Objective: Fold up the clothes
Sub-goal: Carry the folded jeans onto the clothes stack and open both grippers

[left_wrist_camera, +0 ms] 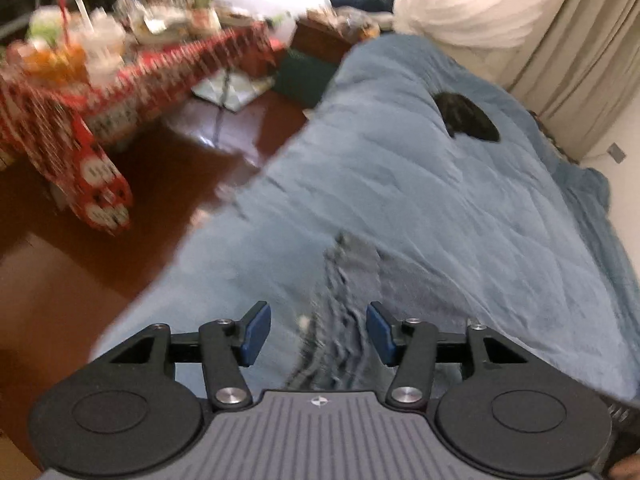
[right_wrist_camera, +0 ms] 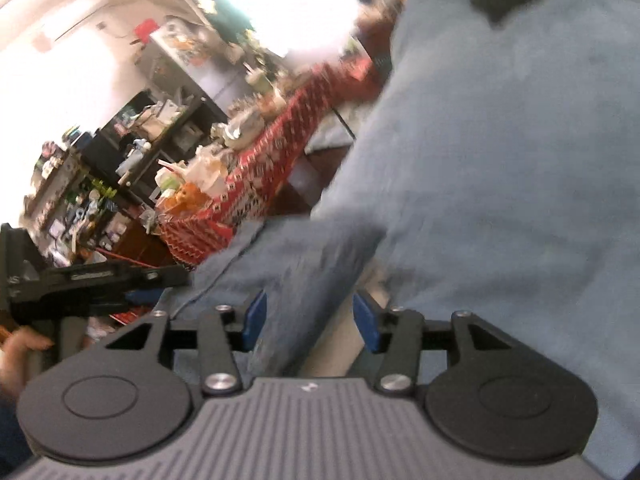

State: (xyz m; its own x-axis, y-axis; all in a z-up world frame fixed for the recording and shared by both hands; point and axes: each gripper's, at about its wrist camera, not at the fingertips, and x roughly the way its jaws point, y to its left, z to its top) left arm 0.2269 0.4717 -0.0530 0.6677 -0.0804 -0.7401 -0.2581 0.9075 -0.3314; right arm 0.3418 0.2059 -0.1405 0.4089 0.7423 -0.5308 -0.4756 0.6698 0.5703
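Left wrist view: the left gripper (left_wrist_camera: 318, 334) has its jaws released, apart over a crumpled blue-grey garment (left_wrist_camera: 340, 320) lying on the bed's blue quilt (left_wrist_camera: 440, 208). Right gripper (right_wrist_camera: 310, 320) jaws also stand apart, the garment (right_wrist_camera: 304, 280) between them, unpinched. No writing is legible through the blur.

I count two grippers, left gripper (left_wrist_camera: 318, 334) and right gripper (right_wrist_camera: 310, 322). One denim garment (left_wrist_camera: 344, 320) lies between my jaws, one dark garment (left_wrist_camera: 468, 116) far ahead, one bed (left_wrist_camera: 440, 200) beneath.
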